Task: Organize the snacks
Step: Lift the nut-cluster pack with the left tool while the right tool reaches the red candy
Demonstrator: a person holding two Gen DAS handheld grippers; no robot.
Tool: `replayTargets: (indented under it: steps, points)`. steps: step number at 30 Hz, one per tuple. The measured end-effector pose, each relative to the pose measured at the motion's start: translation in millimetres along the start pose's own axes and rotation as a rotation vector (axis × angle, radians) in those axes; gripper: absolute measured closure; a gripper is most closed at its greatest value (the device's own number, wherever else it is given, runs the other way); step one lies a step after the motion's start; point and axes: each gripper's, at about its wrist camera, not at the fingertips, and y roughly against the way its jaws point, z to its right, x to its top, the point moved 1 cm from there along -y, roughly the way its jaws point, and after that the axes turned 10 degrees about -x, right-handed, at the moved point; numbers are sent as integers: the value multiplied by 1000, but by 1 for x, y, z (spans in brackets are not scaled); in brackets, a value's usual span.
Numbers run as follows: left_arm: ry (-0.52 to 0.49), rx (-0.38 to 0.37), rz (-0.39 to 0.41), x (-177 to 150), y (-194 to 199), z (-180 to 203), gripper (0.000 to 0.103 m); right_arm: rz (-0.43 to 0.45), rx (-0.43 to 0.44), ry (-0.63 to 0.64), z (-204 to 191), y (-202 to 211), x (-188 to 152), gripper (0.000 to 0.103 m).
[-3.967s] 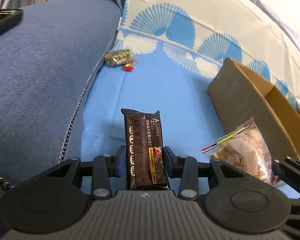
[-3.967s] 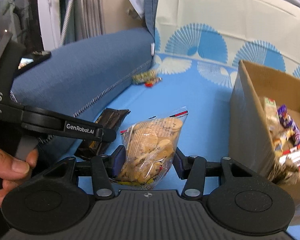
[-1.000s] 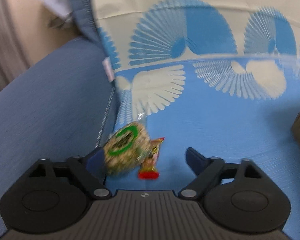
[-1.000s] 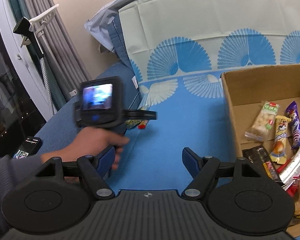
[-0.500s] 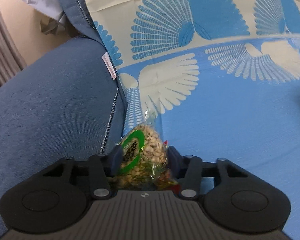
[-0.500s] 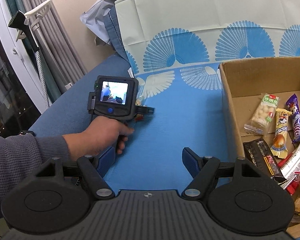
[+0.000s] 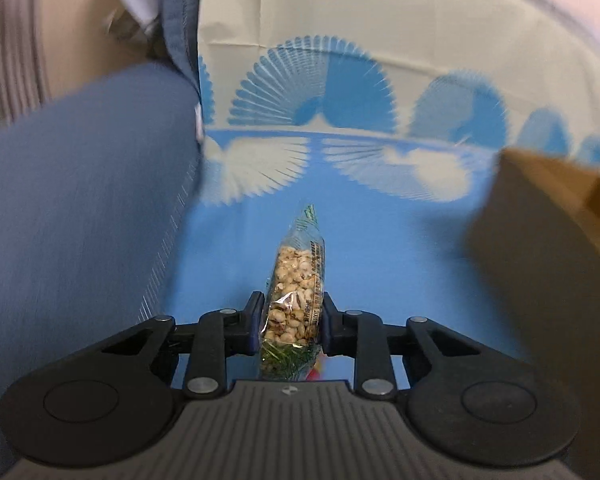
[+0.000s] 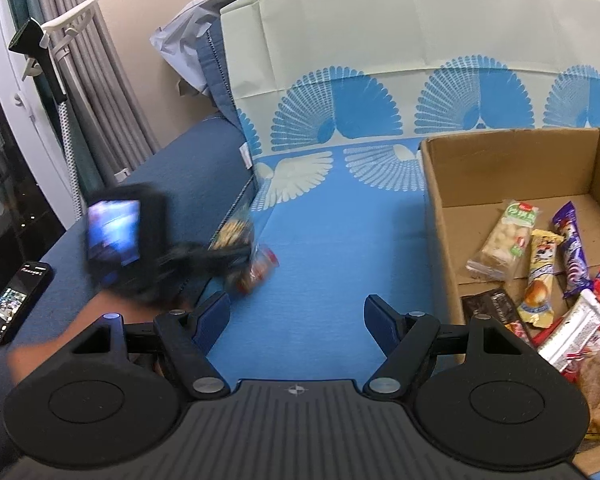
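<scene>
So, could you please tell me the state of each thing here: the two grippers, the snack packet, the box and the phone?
Left gripper: jaws just closing, shut on the packet.
Clear packet of pale puffed grains: held, lifted off the blue cover.
Right gripper: open, empty.
Brown cardboard box: open-topped, several snacks inside.
Black phone: screen lit.

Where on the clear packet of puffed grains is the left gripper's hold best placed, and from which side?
Across the packed lower middle of the puffed-grain packet, from its two flat faces, as the left gripper does now. Its jaws have just been closing and press on it. The grains there give the pads bulk, while the thin crimped top end would likely slip or crumple.
</scene>
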Motion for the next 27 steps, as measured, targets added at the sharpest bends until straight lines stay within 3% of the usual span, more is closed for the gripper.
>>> replayTargets:
  steps: [3, 5, 6, 8, 10, 13, 16, 20, 27]
  points:
    - [172, -150, -11, -25, 35, 6, 70, 2, -23, 0, 4, 2, 0, 27]
    - [234, -186, -30, -42, 51, 10, 64, 1, -36, 2, 6, 4, -1, 27]
    - [255, -189, -31, -50, 56, 9, 52, 2, -43, 5, 7, 6, -2, 27]
    - [261, -168, -29, -65, 66, 7, 40, 7, -57, 12, 8, 9, -5, 27]
    - [296, -107, -17, -73, 75, -1, 40, 10, -67, 17, 10, 13, -7, 27]
    - [369, -84, 45, -72, 89, -12, 40, 16, -85, 36, 11, 17, -10, 27]
    - [362, -57, 46, -74, 92, -11, 39, 21, -97, 56, 9, 18, -14, 27]
    - [296, -41, -2, -75, 87, -3, 19, 28, -107, 57, 9, 18, -17, 27]
    - [221, -28, -147, -86, 61, 9, 17, 35, -113, 41, 7, 18, -17, 27]
